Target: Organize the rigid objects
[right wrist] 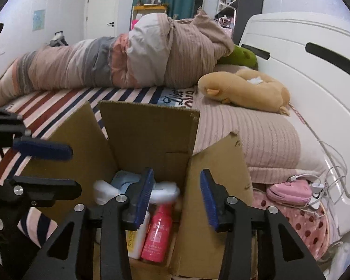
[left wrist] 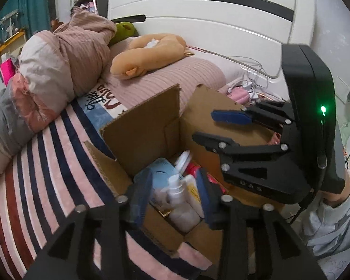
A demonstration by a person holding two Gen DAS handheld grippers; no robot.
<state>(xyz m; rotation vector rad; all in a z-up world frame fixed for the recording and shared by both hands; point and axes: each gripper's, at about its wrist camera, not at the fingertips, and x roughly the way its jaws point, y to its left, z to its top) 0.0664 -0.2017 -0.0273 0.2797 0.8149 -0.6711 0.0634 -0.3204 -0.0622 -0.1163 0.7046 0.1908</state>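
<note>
An open cardboard box point(left wrist: 140, 135) point(right wrist: 149, 135) stands on the bed with its flaps up. Inside lie a white spray bottle point(left wrist: 182, 200), a light blue pack point(left wrist: 161, 170) point(right wrist: 123, 182), a pink bottle point(right wrist: 156, 233) and a white bottle with a yellow label point(right wrist: 134, 240). My left gripper point(left wrist: 173, 193) point(right wrist: 58, 170) hovers over the box, jaws apart; the spray bottle shows between them but lower down, untouched. My right gripper point(right wrist: 177, 198) point(left wrist: 221, 128) hangs over the box's right side, also open, with nothing between its blue pads point(right wrist: 210, 200).
The box rests on a striped sheet point(left wrist: 46, 163). A bundled quilt point(right wrist: 128, 60), an orange plush toy point(right wrist: 245, 91) and a green plush point(right wrist: 242, 56) lie behind it. The white headboard point(right wrist: 303, 81) is at right, with a pink device and cables point(right wrist: 289, 191). A person's sleeve point(left wrist: 326, 221) shows.
</note>
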